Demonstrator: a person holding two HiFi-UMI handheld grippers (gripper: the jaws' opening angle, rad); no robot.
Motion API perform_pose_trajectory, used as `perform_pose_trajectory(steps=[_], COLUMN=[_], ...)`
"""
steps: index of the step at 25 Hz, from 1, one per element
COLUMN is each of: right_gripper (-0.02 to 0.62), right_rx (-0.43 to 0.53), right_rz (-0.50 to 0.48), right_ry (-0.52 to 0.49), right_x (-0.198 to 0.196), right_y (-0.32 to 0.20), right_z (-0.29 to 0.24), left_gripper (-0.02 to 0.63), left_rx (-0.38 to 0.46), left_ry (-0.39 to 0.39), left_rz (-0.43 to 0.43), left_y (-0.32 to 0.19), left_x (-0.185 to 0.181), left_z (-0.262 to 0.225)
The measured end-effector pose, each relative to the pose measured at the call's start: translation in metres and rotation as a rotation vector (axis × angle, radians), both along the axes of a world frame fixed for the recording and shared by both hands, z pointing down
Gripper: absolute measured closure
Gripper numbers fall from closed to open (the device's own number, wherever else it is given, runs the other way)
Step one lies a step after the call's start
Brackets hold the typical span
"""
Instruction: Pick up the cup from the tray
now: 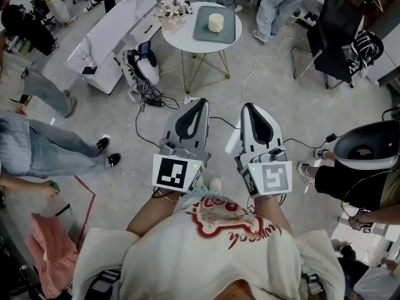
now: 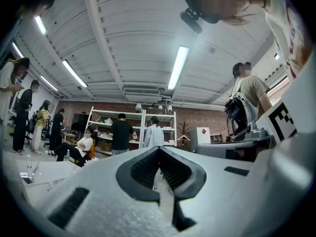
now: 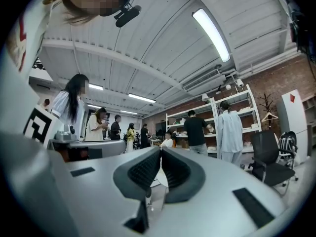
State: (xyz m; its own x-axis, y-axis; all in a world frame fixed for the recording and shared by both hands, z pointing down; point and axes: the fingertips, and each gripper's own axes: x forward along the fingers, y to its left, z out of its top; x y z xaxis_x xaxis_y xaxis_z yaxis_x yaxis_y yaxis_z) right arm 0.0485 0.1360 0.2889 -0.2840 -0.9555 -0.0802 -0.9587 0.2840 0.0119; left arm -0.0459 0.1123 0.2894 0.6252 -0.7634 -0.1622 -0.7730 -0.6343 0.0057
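**Two shut claws, cup still far off on its tray**

Both claws are closed and empty. The left gripper (image 2: 159, 147) has its ribbed pads meeting at the tips with nothing between them, and the right gripper (image 3: 161, 149) is pressed together the same way. Each is held close to the person's chest, side by side and pointing forward over bare floor.

Well ahead of them stands a round white table (image 1: 187, 41). On it lies a grey-green tray (image 1: 200, 32), and the cup (image 1: 215, 22) stands upright near the tray's middle, clear of its rim. A bunch of flowers (image 1: 172, 8) sits just beside the tray.

The cup is pale, short and straight-sided. It looks small and probably light, with a stiff wall. Whether it is ceramic, paper or plastic cannot be told from here, nor whether it has a handle or holds anything. A smooth wall may slip, and a thin one may dent, so a moderate squeeze seems wise. The best hold is likely across the wall around mid-height, with the jaws opened wider than the cup first. The lift should go straight up so the tray is not dragged.
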Motion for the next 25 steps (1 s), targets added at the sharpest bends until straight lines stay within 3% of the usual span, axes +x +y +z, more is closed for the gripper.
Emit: perform_pose_trajectory(steps=[7, 15, 25], right_gripper=[0.571, 0.572, 0.572], right_rx=[0.033, -0.079, -0.072], right_rz=[0.007, 0.011, -0.023], right_ry=[0.016, 0.042, 0.039], right_x=[0.010, 0.009, 0.002], right_y=[-0.007, -0.058, -0.109], right_z=[-0.002, 0.008, 0.012], left_gripper=[0.598, 0.598, 0.598], left_rx=[0.005, -0.035, -0.056], left_ry=[-0.003, -0.029, -0.044], left_rz=[-0.021, -0.111, -0.101], left_y=[-0.007, -0.045, -0.097], left_x=[0.011, 0.021, 0.028], left_z=[0.002, 0.006, 0.017])
